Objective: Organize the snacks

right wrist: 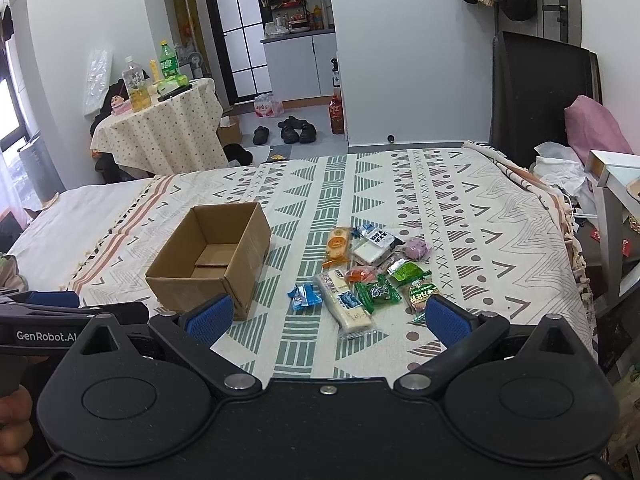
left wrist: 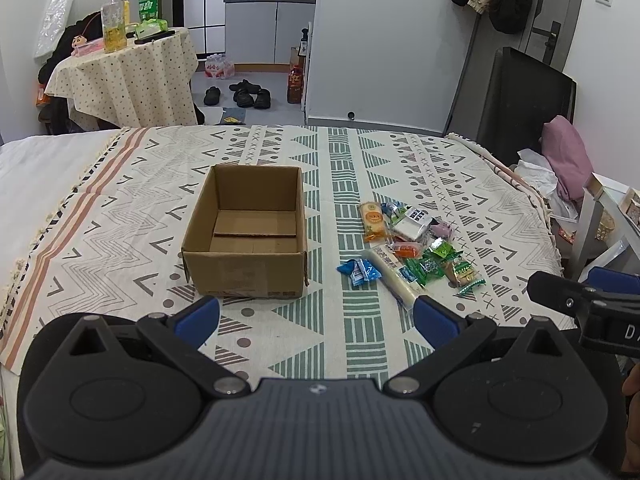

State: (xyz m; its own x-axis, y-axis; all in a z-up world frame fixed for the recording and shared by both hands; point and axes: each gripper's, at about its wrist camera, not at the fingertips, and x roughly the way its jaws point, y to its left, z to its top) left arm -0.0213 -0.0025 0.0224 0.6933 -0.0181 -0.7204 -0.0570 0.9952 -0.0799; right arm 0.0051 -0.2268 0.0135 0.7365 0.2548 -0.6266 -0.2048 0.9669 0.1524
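An open, empty cardboard box point(left wrist: 246, 232) point(right wrist: 212, 258) stands on the patterned cloth. To its right lies a pile of wrapped snacks point(left wrist: 412, 246) point(right wrist: 370, 270): a long white pack point(left wrist: 394, 276) point(right wrist: 346, 304), a small blue packet point(left wrist: 359, 272) point(right wrist: 305, 296), an orange pack point(left wrist: 374, 221) point(right wrist: 338, 246), several green packets point(right wrist: 384, 292). My left gripper point(left wrist: 316, 320) is open and empty, near the box's front. My right gripper point(right wrist: 328, 320) is open and empty, just in front of the snacks.
The patterned cloth point(left wrist: 120, 208) covers a bed. A small table with bottles point(left wrist: 124, 68) stands beyond the far left edge, shoes point(left wrist: 240, 94) lie on the floor. A black panel point(left wrist: 516, 100) and pink cloth point(left wrist: 568, 156) are at the right.
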